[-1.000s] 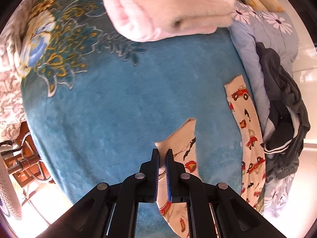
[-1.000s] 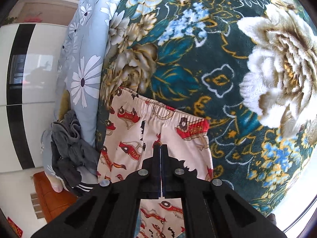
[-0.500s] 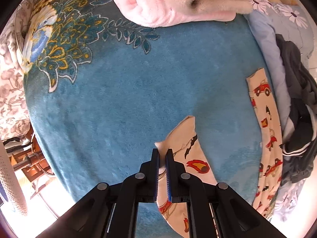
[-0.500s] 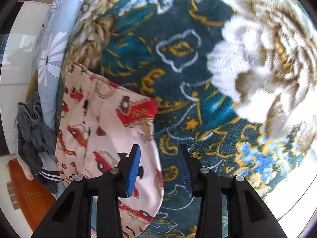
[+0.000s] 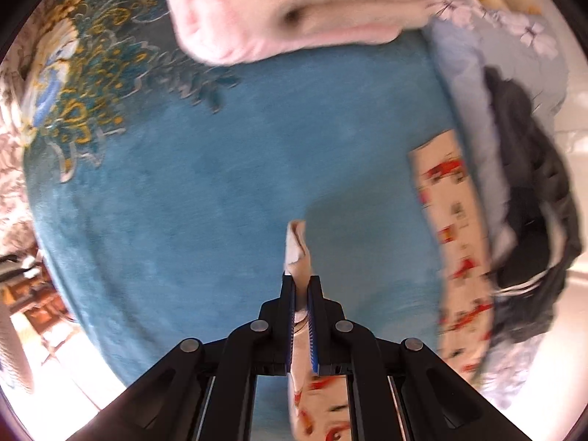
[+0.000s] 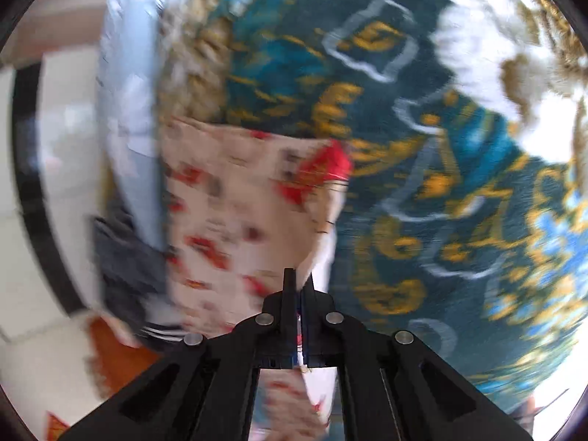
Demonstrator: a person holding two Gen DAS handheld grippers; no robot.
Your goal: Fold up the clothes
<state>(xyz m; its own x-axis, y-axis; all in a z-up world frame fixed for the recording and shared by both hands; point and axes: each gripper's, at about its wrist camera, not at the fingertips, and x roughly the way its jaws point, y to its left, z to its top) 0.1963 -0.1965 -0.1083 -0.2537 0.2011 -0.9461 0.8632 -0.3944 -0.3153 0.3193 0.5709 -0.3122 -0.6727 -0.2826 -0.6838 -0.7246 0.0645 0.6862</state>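
Observation:
Cream children's pants [image 6: 235, 205] with a red car print lie on a teal floral blanket [image 6: 404, 139]. My right gripper [image 6: 299, 284] is shut on the pants' right edge, just below the red patch at the waistband [image 6: 325, 167]. In the left wrist view my left gripper [image 5: 301, 286] is shut on the cuff of one pant leg [image 5: 296, 242], held above the blue blanket [image 5: 205, 198]. The other pant leg [image 5: 455, 228] lies flat at the right.
A rolled pink blanket [image 5: 294, 7] lies at the far side. A dark garment with white stripes [image 5: 533, 191] is heaped on the light blue floral sheet [image 5: 455, 84] at the bed's right edge, also seen as the dark garment [image 6: 121, 257]. Floor and furniture [image 5: 33, 294] show past the left edge.
My right gripper opened, dropped toward the pants' right edge and shut on it. My left gripper, still shut on the leg cuff, carried it across the blanket; the cuff now shows edge-on.

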